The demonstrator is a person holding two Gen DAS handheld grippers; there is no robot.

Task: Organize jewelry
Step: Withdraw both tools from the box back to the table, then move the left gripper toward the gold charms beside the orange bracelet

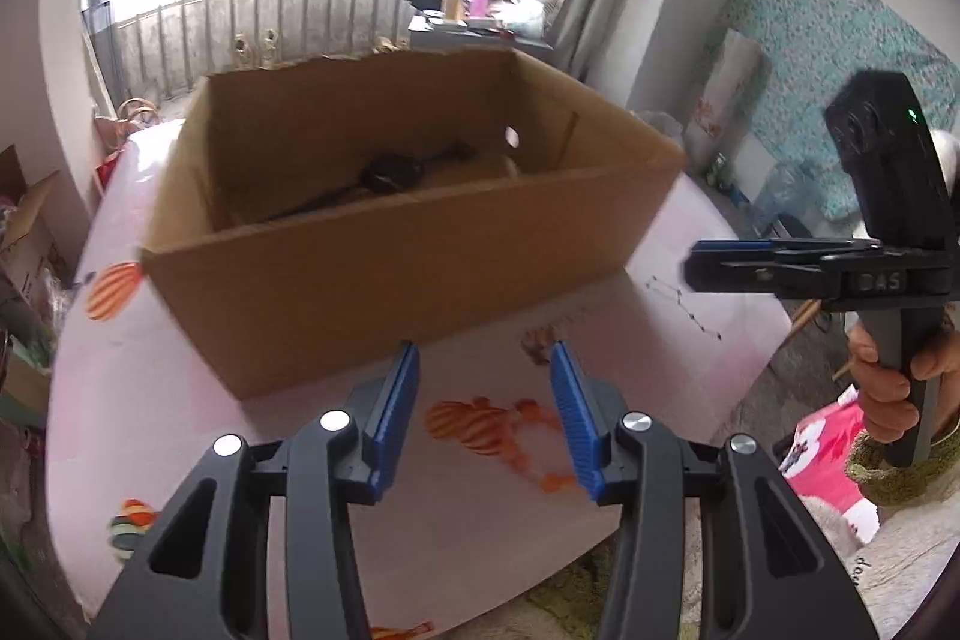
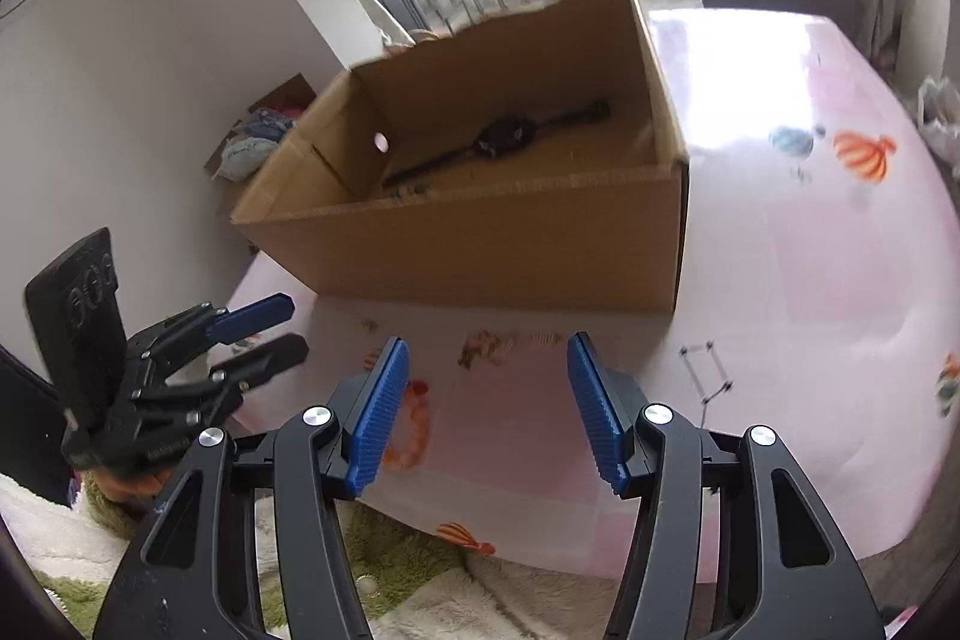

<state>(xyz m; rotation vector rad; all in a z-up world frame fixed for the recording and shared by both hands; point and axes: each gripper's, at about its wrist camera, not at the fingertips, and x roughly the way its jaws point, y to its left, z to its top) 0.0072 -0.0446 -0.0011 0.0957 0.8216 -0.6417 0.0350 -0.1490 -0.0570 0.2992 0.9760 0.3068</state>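
Observation:
An open cardboard box stands on the pink table; it also shows in the right wrist view. A dark wristwatch lies flat on its floor, also in the right wrist view. A small greenish item lies by the near inner wall. My left gripper is open and empty, above the table just in front of the box. My right gripper is open and empty, also in front of the box. Each gripper shows in the other's view, the right one and the left one.
The table has a pink cloth with balloon prints and extends to the right of the box. A white wall and boxes of clutter stand left of the table. A fluffy rug lies below the near edge.

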